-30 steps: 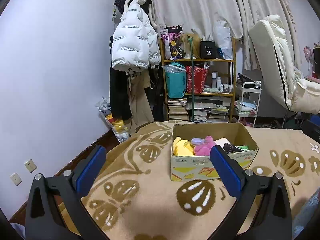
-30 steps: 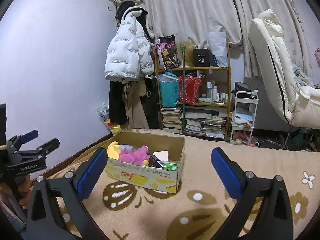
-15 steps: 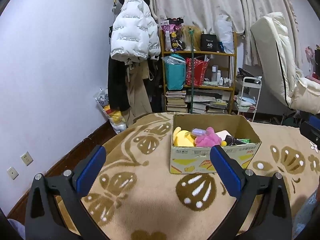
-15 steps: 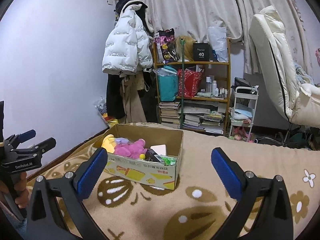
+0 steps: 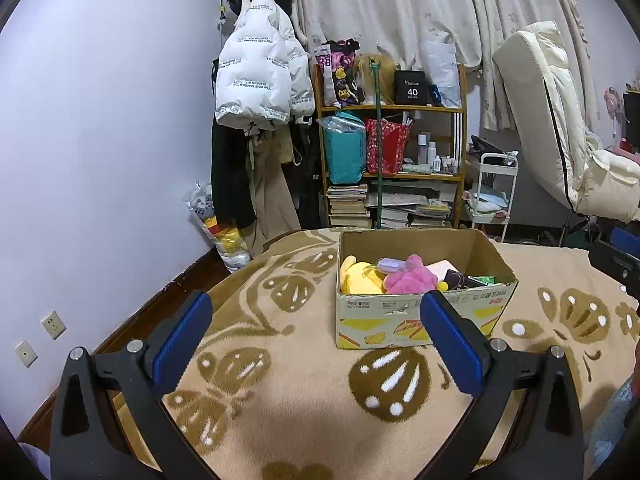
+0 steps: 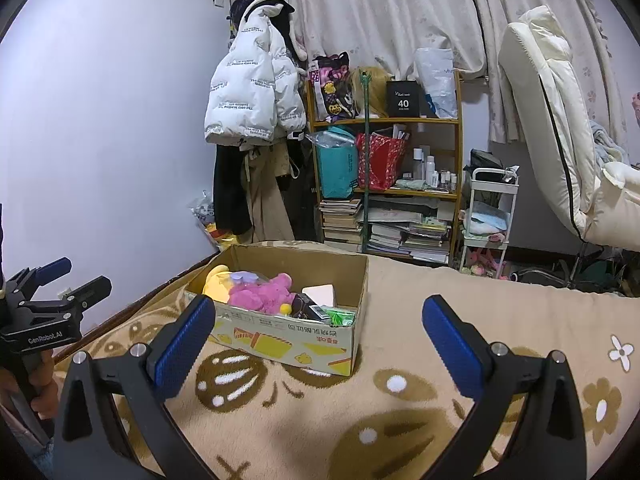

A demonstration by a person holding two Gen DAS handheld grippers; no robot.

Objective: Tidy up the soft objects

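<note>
An open cardboard box (image 5: 420, 320) stands on a beige blanket with brown butterfly patterns (image 5: 280, 380). It also shows in the right wrist view (image 6: 288, 336). In it lie a yellow plush (image 5: 358, 276), a pink plush (image 5: 408, 278), a white block (image 6: 319, 293) and small packets (image 6: 340, 316). My left gripper (image 5: 316, 340) is open and empty, hovering in front of the box. My right gripper (image 6: 318, 340) is open and empty, to the right front of the box. The left gripper also appears at the left edge of the right wrist view (image 6: 60, 284).
A shelf (image 5: 392, 168) with bags, books and bottles stands behind the bed. A white puffer jacket (image 5: 260, 80) hangs on a rack. A small white cart (image 5: 492, 196) and a cream recliner chair (image 5: 560, 128) are at the right.
Both grippers have moved slightly closer to the box and tilted down a little; the box appears lower and larger in view. Both stay open and empty.
</note>
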